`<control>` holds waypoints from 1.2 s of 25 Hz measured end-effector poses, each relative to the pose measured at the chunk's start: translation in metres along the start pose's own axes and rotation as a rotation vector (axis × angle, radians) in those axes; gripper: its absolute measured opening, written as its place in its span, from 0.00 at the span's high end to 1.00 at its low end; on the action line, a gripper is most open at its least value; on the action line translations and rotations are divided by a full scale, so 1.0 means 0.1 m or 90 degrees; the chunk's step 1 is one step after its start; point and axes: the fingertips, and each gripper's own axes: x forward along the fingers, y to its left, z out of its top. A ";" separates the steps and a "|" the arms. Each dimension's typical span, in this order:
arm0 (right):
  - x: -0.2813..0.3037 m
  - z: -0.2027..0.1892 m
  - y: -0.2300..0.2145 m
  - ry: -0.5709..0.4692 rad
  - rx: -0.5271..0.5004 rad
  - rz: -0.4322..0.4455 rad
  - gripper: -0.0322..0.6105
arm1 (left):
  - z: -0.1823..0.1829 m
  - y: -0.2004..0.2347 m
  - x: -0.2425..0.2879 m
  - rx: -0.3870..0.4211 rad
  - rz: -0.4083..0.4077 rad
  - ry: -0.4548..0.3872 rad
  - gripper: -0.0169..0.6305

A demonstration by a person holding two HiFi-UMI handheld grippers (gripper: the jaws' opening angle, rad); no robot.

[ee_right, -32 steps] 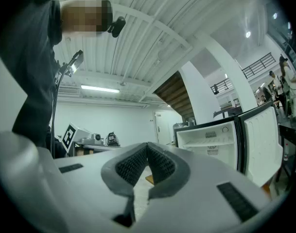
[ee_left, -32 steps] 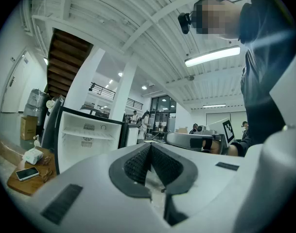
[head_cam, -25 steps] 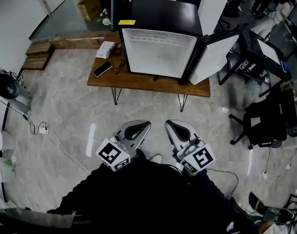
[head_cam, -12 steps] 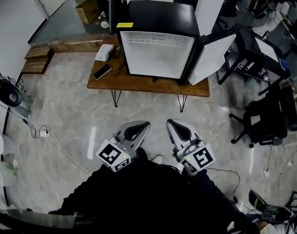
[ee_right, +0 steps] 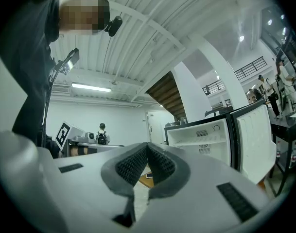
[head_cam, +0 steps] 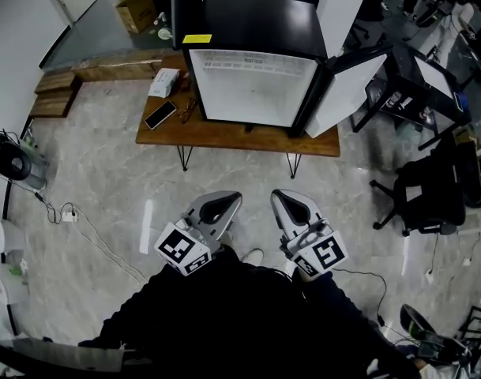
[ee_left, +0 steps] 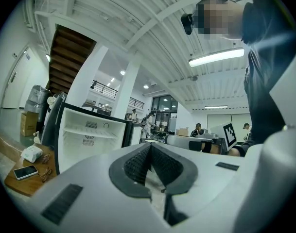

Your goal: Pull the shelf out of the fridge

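- Nearest the person, the left hand-held gripper (head_cam: 227,199) and the right hand-held gripper (head_cam: 280,198) were both clenched on nothing, their pads meeting, held level over the floor (head_cam: 106,180) and well short of the desk (head_cam: 224,136).
- On the desk stood the fridge (head_cam: 256,22), its door (head_cam: 347,85) swung wide to the right, with a phone (head_cam: 159,114) lying on the desk to its left.
- The shelf (ee_left: 89,132) sat in the upper part of the white interior, fully pushed in.
- It looked thin, stiff and light, probably sliding on side ledges; its smooth front edge was likely slippery.
- The best hold seemed to be the front edge, one hand-held gripper toward each side, pulling evenly so it would not skew and jam.
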 end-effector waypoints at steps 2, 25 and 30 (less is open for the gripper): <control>0.14 -0.05 -0.09 0.010 0.001 -0.002 0.94 | -0.02 0.15 0.09 -0.006 -0.006 0.000 0.96; 2.31 -0.36 -1.82 0.017 0.182 -0.155 0.94 | 0.02 2.77 1.30 -0.191 -0.024 0.004 0.96; 2.51 -0.44 -2.33 -0.046 0.306 -0.240 0.94 | 0.00 3.14 1.63 -0.290 -0.049 -0.026 0.96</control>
